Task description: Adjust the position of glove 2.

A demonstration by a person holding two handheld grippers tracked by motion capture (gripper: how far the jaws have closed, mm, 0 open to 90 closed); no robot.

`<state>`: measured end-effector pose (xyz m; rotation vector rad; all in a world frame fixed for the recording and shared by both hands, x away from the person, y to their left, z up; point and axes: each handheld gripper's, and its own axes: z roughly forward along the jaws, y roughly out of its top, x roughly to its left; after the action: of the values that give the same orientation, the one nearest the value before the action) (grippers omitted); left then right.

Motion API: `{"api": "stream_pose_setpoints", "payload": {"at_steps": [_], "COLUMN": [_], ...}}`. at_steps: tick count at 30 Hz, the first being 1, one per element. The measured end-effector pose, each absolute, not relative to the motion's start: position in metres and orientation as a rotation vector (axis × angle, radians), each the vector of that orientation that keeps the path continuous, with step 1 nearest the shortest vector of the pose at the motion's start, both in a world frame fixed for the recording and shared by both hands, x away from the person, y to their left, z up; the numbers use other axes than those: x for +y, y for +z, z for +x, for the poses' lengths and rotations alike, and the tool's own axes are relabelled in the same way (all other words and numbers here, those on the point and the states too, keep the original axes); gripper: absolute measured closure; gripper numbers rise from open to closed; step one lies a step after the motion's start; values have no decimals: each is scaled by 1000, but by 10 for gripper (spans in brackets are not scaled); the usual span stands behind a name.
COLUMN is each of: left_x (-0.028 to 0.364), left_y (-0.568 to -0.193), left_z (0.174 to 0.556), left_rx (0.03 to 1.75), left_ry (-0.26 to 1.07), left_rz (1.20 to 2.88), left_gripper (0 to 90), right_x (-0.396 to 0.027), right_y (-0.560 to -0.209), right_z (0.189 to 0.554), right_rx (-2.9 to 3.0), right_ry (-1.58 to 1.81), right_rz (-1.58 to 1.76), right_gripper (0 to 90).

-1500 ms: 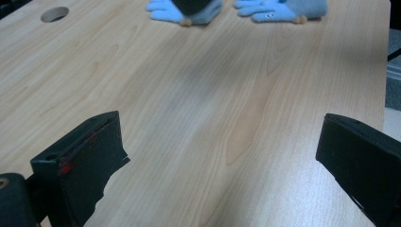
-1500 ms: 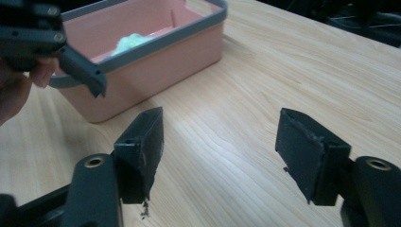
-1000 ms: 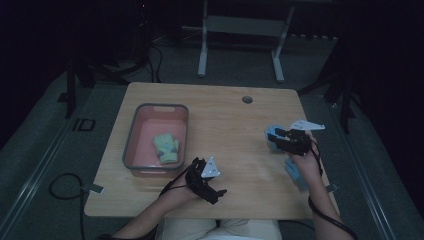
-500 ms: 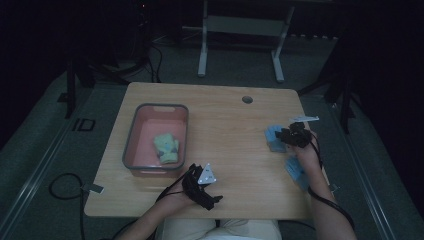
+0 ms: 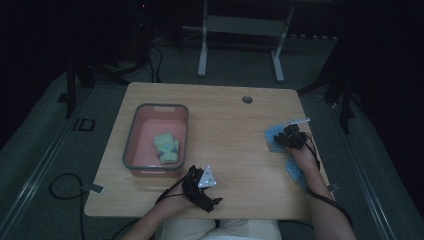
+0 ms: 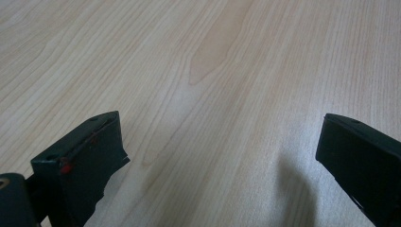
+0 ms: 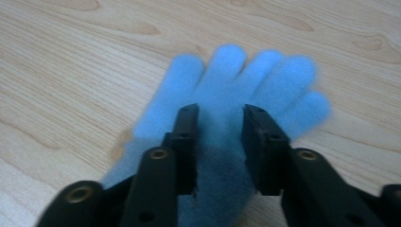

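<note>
The blue glove lies flat on the table near its right edge. The right gripper straddles its palm, jaws narrow and just closing in. The left gripper stands wide over bare wood.

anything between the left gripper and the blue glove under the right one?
Nothing: in the high view, bare table separates the left gripper from the blue glove.

Black two-jaw tools, brass screws, grey three-cornered plate
</note>
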<state>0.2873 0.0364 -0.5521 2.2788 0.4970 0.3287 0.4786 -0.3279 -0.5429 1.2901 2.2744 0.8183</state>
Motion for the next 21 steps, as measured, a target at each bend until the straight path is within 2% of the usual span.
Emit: {"api": "stream_pose_setpoints", "payload": {"at_steps": [2,9,21], "left_x": [37,40,41], "left_y": [-552,-553,-554], "left_z": [288,288,288], "left_rx": [497,502,497], "left_ry": [327,325,341], "left_rz": [2272,2252,2252], "left_gripper": [16,16,16], "right_x": [-325,-318,-296], "right_y": [-542,-533,-472], "right_z": [478,477,449], "right_rx": [2278,2267,2214], "right_ry": [813,786,964], "right_rz": [1295,1330,1236], "right_gripper": [786,875,880]}}
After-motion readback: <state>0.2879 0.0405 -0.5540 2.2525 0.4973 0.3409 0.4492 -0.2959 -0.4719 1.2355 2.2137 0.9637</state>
